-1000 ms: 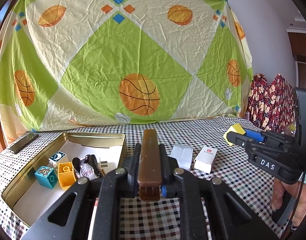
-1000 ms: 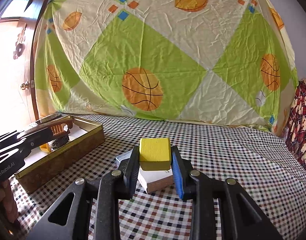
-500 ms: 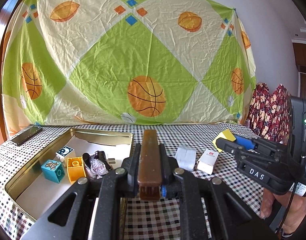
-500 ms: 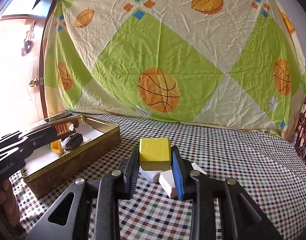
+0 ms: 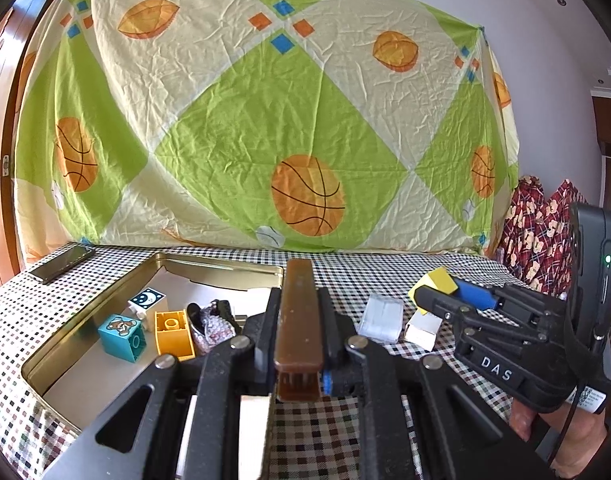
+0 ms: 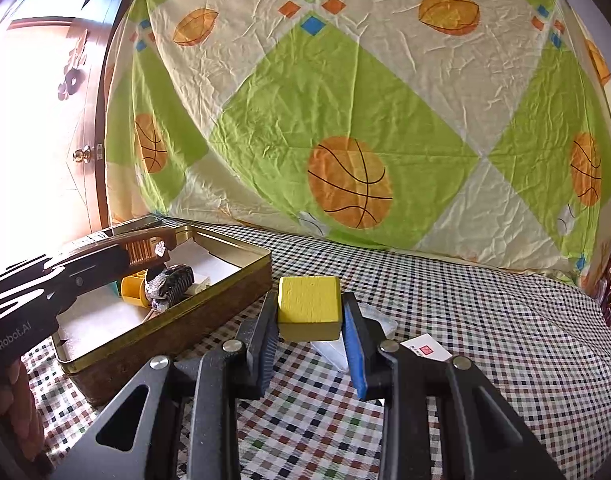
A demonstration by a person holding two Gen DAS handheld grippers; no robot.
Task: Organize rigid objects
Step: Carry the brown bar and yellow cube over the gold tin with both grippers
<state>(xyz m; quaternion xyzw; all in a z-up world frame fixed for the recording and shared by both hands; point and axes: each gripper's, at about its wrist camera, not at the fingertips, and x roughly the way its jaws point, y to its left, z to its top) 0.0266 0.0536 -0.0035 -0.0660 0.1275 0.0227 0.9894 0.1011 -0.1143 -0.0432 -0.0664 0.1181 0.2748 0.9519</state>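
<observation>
A long brown wooden brush (image 5: 297,316) is clamped between the fingers of the left gripper (image 5: 299,344), held lengthwise with its bristles downward, above the near right corner of the shallow gold-coloured metal tin (image 5: 209,268). A yellow wooden cube (image 6: 309,306) is clamped in the right gripper (image 6: 309,320), which is held over the checked tablecloth (image 6: 485,320) just beyond the tin's right wall.

The step in hand is judged to be the carrying of both held pieces to the tin. Already lying in the tin, toward its far half, are a teal toy block with a bear print (image 5: 123,336), an orange hollow toy block (image 5: 173,334), a white block with a moon print (image 5: 147,300) and a dark crumpled bundle (image 5: 211,324) whose nature cannot be told.

For the next move, each piece would have to be brought over the tin's raised rim and lowered onto bare floor before the fingers are parted. Open room is seen along the tin's near and left sides; the brush, being long, is best laid parallel to a long wall.

A clear plastic case (image 5: 381,318) and a small white carton (image 5: 423,328) remain on the cloth between tin and right gripper, and a dark phone (image 5: 61,264) lies near the cloth's far left corner, well apart
</observation>
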